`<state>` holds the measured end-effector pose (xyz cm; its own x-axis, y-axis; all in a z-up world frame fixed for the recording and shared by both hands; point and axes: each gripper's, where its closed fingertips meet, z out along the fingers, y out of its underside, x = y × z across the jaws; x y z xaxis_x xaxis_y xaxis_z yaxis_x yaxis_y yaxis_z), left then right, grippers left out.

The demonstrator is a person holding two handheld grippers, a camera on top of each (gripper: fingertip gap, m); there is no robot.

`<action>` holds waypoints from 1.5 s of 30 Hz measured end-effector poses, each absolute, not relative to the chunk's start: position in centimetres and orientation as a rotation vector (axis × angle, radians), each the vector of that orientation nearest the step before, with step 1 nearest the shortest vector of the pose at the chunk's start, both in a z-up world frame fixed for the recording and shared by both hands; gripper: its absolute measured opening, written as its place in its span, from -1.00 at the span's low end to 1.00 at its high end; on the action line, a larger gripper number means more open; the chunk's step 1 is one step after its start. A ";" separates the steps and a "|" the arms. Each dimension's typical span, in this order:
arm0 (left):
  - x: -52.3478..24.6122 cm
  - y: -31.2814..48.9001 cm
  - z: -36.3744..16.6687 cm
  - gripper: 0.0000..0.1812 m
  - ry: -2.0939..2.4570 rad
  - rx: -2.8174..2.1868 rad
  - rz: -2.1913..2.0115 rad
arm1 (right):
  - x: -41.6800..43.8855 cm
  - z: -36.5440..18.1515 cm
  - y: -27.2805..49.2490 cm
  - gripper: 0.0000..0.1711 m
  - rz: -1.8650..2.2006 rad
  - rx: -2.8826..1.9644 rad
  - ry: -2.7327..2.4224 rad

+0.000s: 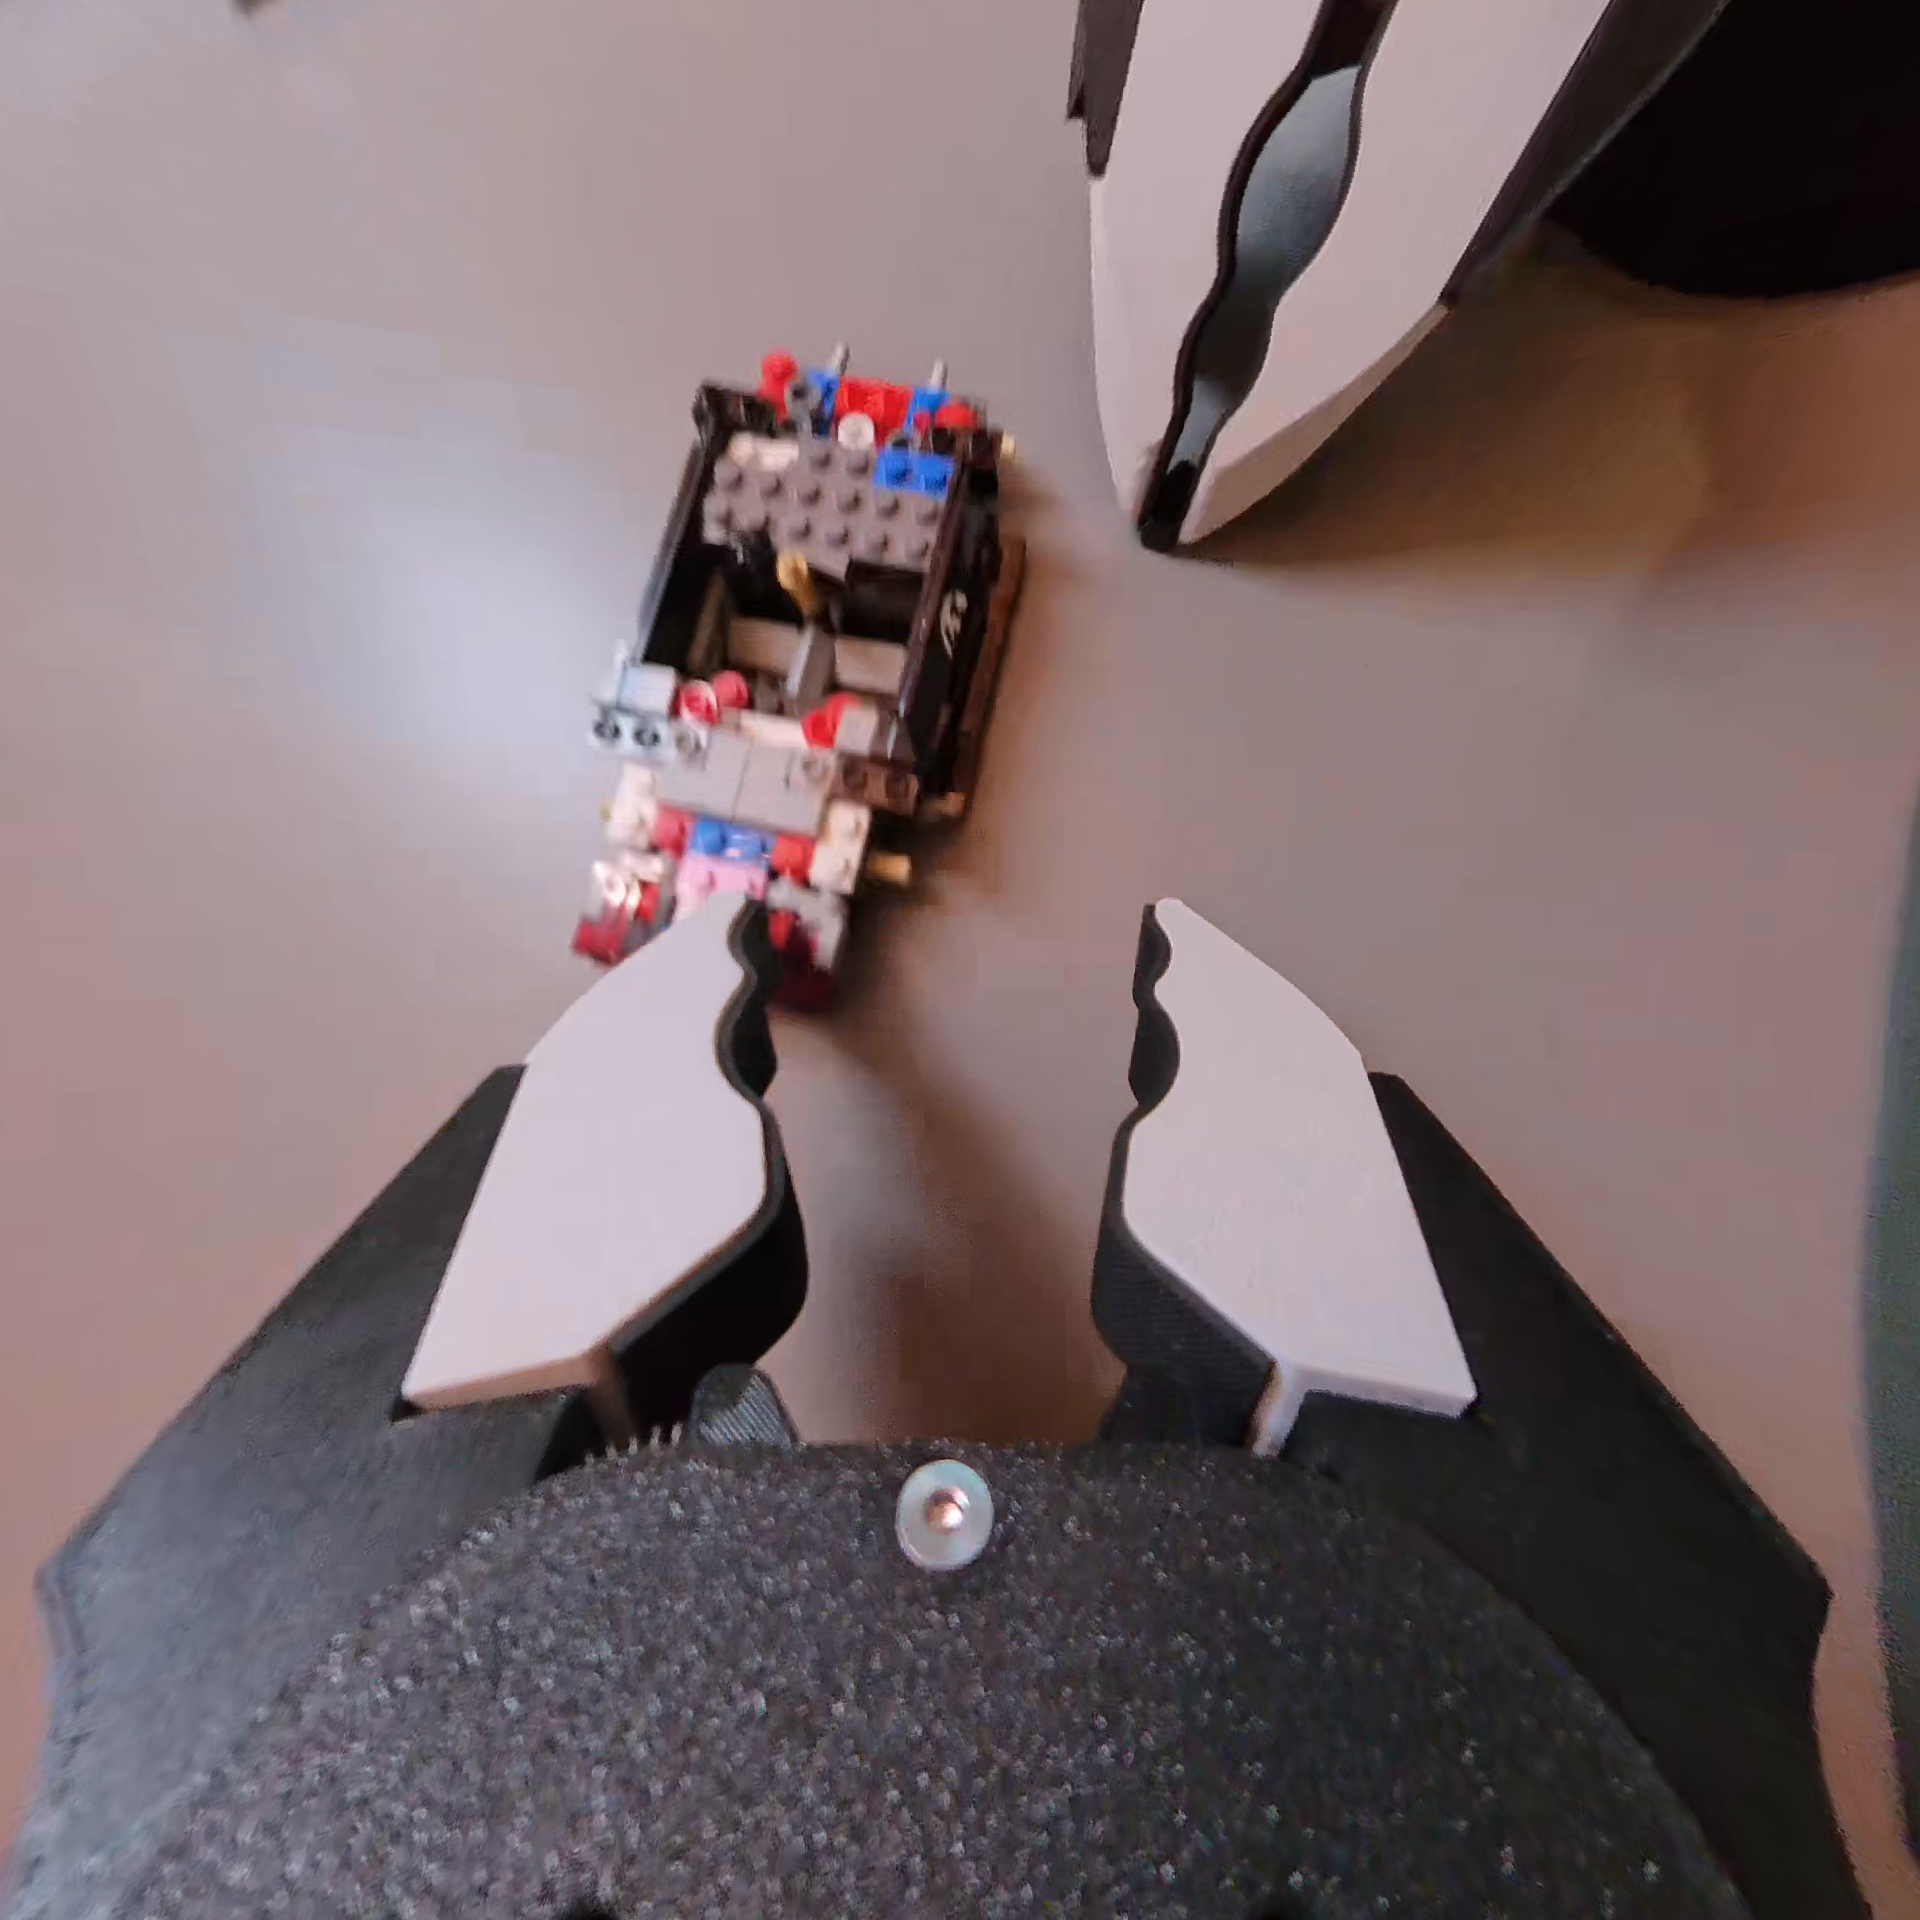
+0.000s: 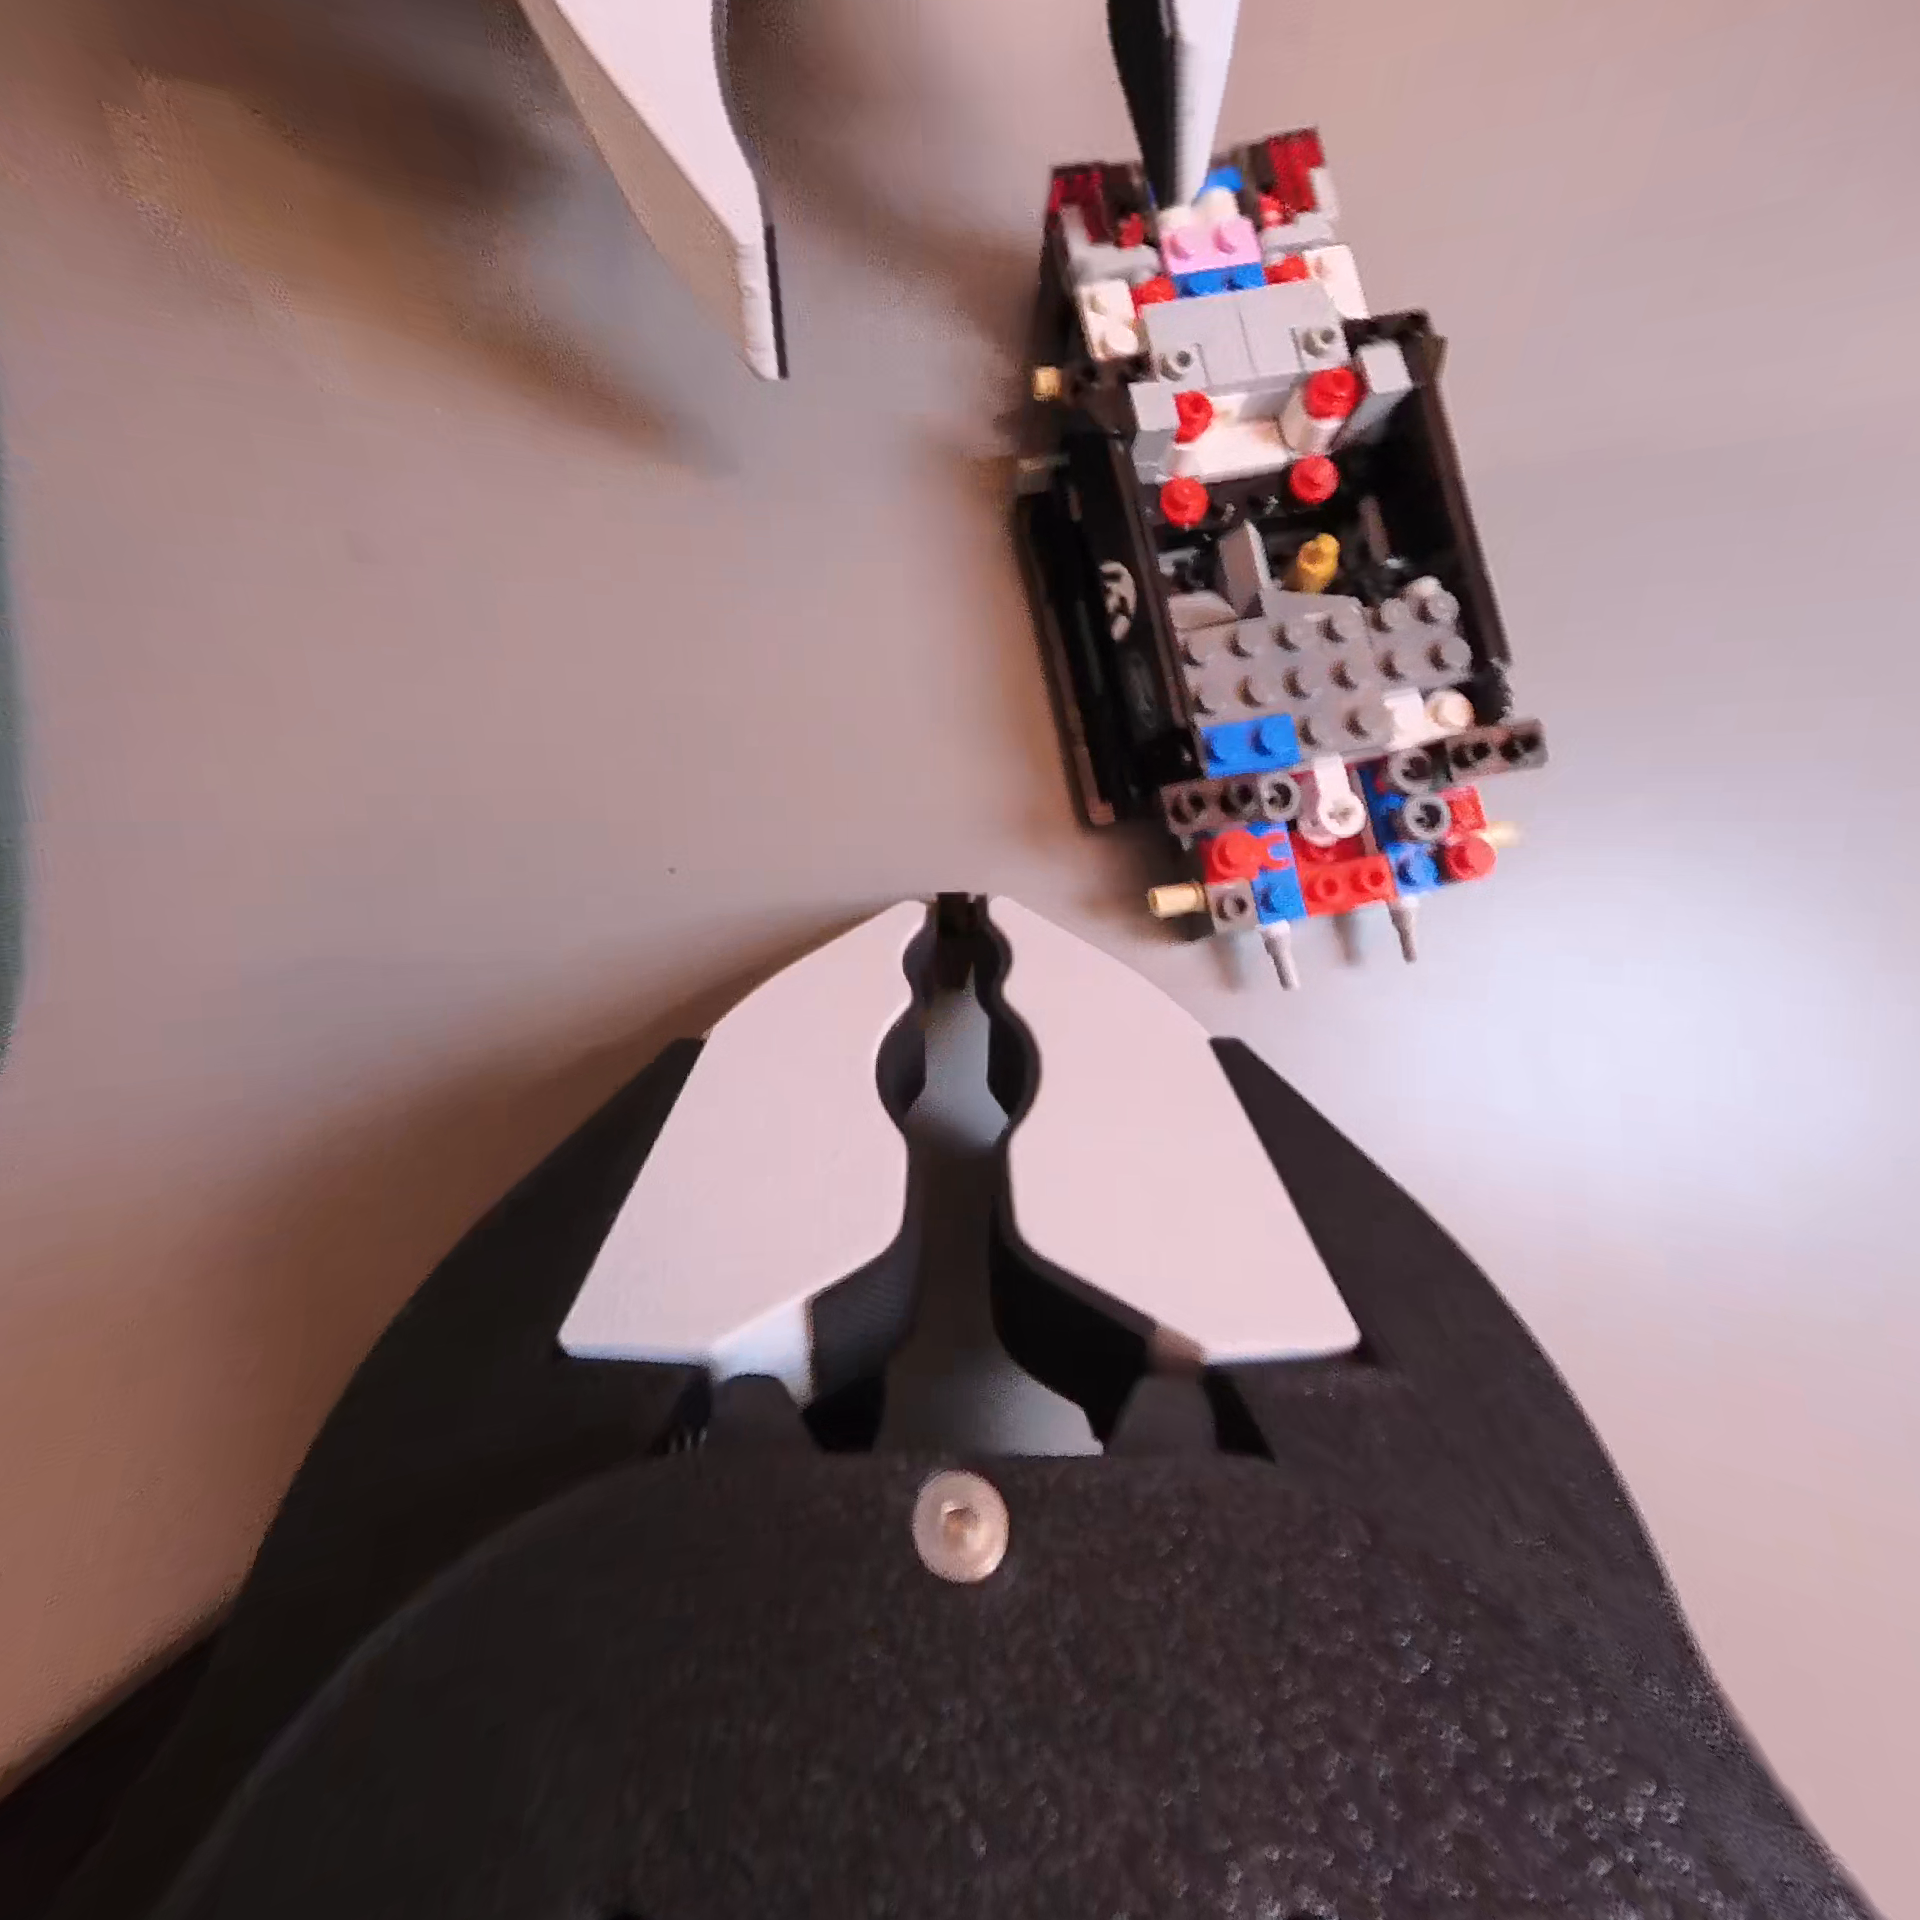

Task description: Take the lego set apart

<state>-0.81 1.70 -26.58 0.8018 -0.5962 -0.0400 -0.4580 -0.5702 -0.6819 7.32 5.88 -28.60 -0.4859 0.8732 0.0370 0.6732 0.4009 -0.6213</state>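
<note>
You are bringing the spread, empty left tool [image 1: 945, 920] up to the near end of the lego set [image 1: 805, 665] sitting on the bench [image 1: 312, 520] (nothing removed yet, apparently); your clenched right tool [image 2: 956, 914] is waiting beside it and needs opening next.

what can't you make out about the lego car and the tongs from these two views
- Front end of the black, grey and red lego car: left wrist view, partly covered by one finger of the open left tongs; contact unclear.
- What the shut right tongs pinch: right wrist view shows something small and dark at the tips, too small to identify.
- Car's underside: hidden against the grey table in both views.
</note>
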 end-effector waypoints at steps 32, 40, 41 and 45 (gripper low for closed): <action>3.5 -2.5 -28.7 -0.79 1.010 -2.218 -0.475 | 5.2 -27.5 0.8 -0.71 1.025 -1.205 -2.167; 3.4 -2.9 -28.7 -0.95 0.985 -2.223 -0.481 | 5.1 -27.5 0.9 -0.73 1.029 -1.213 -2.154; 3.4 -2.9 -28.7 -0.95 0.988 -2.222 -0.472 | 5.1 -27.5 0.9 -0.73 1.029 -1.213 -2.152; 2.5 -2.8 -28.3 -0.96 1.007 -2.214 -0.376 | 5.1 -27.5 0.9 -0.73 1.024 -1.208 -2.150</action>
